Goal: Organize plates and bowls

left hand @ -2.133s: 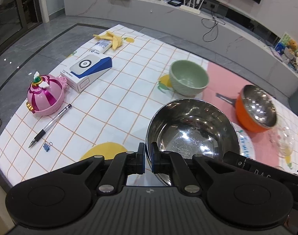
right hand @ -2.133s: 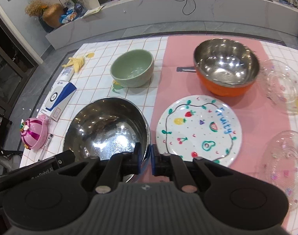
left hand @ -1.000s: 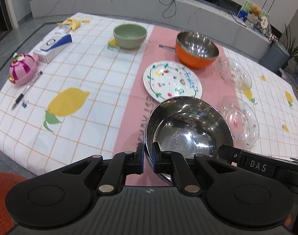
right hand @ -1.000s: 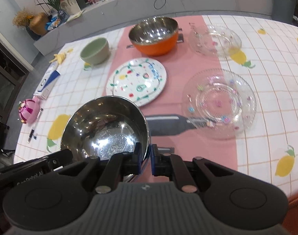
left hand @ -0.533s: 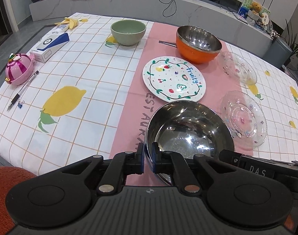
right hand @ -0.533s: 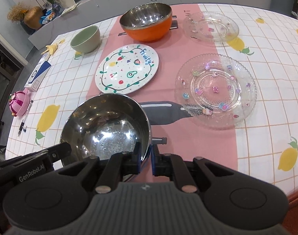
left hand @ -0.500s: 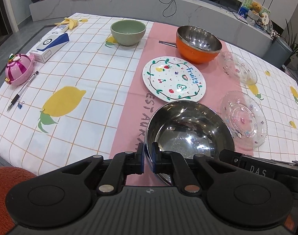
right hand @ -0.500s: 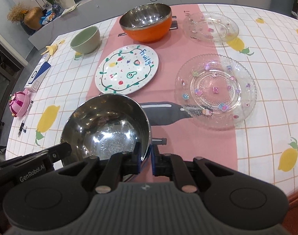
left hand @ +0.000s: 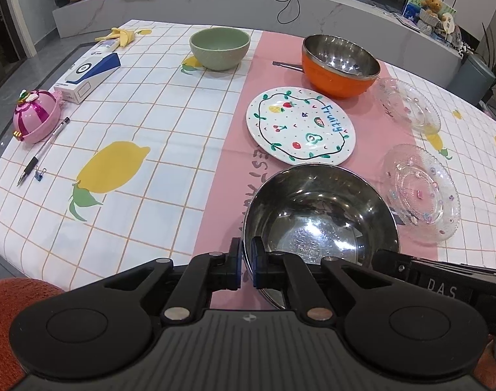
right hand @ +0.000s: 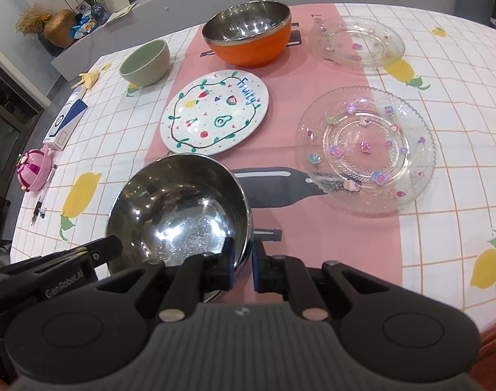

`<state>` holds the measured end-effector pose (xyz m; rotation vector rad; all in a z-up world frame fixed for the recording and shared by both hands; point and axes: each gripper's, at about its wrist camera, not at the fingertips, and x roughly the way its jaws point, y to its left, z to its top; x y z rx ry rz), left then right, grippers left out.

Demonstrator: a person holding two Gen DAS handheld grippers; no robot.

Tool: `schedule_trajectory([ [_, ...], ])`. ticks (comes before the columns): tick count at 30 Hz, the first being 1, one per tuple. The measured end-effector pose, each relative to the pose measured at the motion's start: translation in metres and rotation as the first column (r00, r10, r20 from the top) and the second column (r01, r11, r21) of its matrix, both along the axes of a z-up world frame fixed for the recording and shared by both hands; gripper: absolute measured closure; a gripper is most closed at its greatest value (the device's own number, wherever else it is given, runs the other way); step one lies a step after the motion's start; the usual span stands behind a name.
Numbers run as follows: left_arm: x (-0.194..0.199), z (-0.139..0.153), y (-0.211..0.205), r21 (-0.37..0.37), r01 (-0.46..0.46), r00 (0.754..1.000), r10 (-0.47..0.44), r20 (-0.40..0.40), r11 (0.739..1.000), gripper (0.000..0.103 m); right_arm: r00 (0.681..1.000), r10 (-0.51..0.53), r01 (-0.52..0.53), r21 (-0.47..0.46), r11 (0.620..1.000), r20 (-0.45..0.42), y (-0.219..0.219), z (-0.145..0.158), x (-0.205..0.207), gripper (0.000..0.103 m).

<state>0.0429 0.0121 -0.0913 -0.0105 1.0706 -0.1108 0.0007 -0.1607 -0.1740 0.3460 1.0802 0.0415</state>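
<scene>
left wrist view: the left gripper (left hand: 246, 254) has its jaws pressed together on the near rim of the steel bowl (left hand: 319, 215), one pad outside the wall and one inside. the bowl is directly ahead of the gripper and slightly to its right, low over the pink strip of the tablecloth (left hand: 150, 97); whether its base touches the cloth cannot be told. just beyond the bowl lies the fruit-painted plate (left hand: 300, 127), and beyond that stands the orange bowl (left hand: 339, 65). ahead and to the left is the green bowl (left hand: 219, 47). to the right of the steel bowl is a glass plate (left hand: 420, 192), with a second glass plate (left hand: 407, 104) farther ahead. far off to the left are a pink toy (left hand: 36, 115), a pen (left hand: 42, 151) and a blue and white box (left hand: 88, 76).

right wrist view: the right gripper (right hand: 241, 254) straddles the same bowl's rim on the opposite side, one pad inside and one outside, with a narrow gap between them; whether the pads press on the wall cannot be told. here the bowl is ahead and to the left of the gripper.
</scene>
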Motion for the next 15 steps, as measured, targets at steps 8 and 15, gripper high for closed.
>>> schedule_trajectory([
  [8,0.001,0.005,0.003,-0.005,-0.010,1.000,0.010,0.009,1.000,0.072,1.000,-0.005,0.005,0.000,1.000,0.003,-0.001,0.003,-0.001,0.069],
  [15,0.000,0.022,0.007,-0.004,-0.010,0.999,0.010,0.045,1.000,0.053,1.000,-0.010,0.010,0.016,1.000,0.006,-0.006,0.010,-0.003,0.056],
])
